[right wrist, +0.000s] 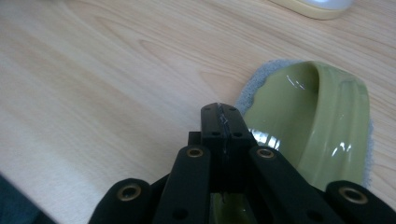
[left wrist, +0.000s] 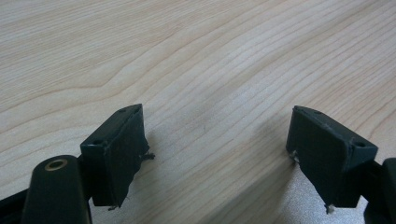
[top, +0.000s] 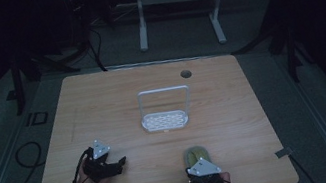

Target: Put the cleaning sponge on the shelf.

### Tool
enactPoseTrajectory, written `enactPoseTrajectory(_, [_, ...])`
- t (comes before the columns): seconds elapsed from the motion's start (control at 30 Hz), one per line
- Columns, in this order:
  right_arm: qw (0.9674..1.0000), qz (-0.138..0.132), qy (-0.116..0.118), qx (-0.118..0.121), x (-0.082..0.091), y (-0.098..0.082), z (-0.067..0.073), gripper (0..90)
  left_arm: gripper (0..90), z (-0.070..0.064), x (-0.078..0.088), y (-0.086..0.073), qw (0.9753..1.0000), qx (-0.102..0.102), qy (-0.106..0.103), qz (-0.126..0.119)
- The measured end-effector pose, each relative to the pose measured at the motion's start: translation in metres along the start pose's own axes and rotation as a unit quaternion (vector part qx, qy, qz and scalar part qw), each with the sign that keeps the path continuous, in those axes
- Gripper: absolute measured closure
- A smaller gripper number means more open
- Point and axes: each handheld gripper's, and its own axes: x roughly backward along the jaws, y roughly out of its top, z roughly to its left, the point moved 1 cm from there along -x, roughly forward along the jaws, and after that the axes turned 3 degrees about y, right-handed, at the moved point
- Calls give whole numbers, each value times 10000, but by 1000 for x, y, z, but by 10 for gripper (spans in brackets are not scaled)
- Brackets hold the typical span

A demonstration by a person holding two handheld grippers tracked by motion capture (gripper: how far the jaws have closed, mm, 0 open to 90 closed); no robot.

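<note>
Dim room, pale wooden tabletop (top: pixel 117 99). My right gripper (right wrist: pixel 219 114) is clamped on the rim of a glossy olive-green ceramic bowl (right wrist: pixel 303 126), tipped near the front edge; looks heavy, slick and chippable, so I'd hold the rim. Left gripper (left wrist: pixel 215 144) gapes empty. Plenty of room toward the white wire dish rack (top: pixel 164 109).

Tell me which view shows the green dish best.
The right gripper view: the green dish is close and glossy, lying on a grey cloth, with the shut right gripper at its rim. The high view shows it small and dim, just ahead of that gripper. The left gripper view shows bare table.
</note>
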Motion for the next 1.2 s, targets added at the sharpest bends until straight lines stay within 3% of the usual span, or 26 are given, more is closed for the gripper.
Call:
enactPoseTrajectory(0.2, [9996,7,-201,-173,-2,2,-9,898,195,0,0,0,10000,3,4,6])
enactPoseTrajectory(0.47, [9995,34,-231,-228,1,1,-20,896,194,0,0,0,10000,6,4,7])
enactPoseTrajectory(0.7, [9994,30,-295,-193,9,-2,-25,893,192,0,0,0,10000,9,4,8])
enactPoseTrajectory(1.2, [9980,104,-596,-197,11,2,-49,896,189,-1,0,0,10000,4,4,17])
